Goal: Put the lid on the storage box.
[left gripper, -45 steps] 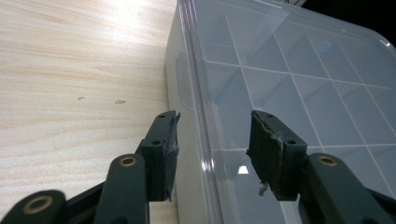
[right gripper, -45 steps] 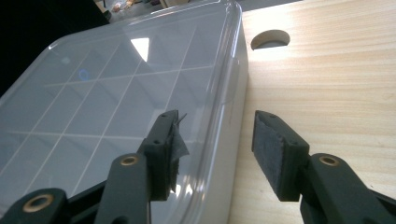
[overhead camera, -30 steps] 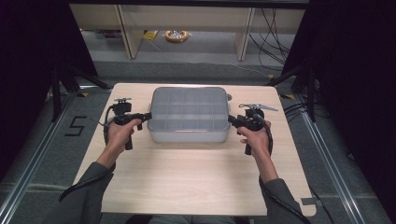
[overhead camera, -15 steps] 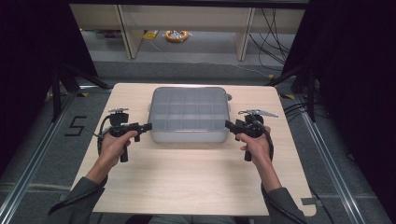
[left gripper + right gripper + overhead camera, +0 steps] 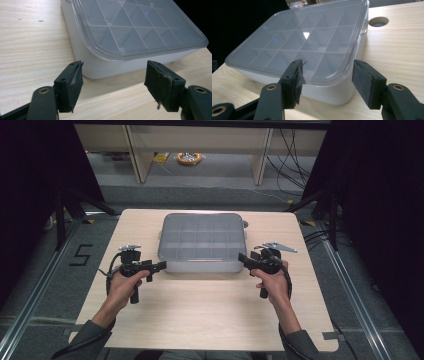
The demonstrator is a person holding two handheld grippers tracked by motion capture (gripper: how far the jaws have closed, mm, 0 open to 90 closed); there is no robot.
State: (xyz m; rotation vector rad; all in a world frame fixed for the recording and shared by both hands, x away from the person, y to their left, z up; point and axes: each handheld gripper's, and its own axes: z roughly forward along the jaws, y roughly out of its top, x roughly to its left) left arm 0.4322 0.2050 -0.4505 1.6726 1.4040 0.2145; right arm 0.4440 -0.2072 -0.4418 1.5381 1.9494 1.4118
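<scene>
Lidded compartment box [image 5: 201, 243] centre frame, between left tongs [image 5: 161, 265] and right tongs [image 5: 242, 258]; both just opening, gripping nothing, near lower corners.

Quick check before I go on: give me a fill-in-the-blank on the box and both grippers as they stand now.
1. The divided box has its clear lid ____.
2. The left gripper and right gripper sit at the box's two ____ corners, as the high view shows.
3. Both grippers' jaws are ____, having just been opening, with nothing pressed between them.
4. The compartments seen through the lid look ____.

Missing words: on; near; open; empty
</scene>
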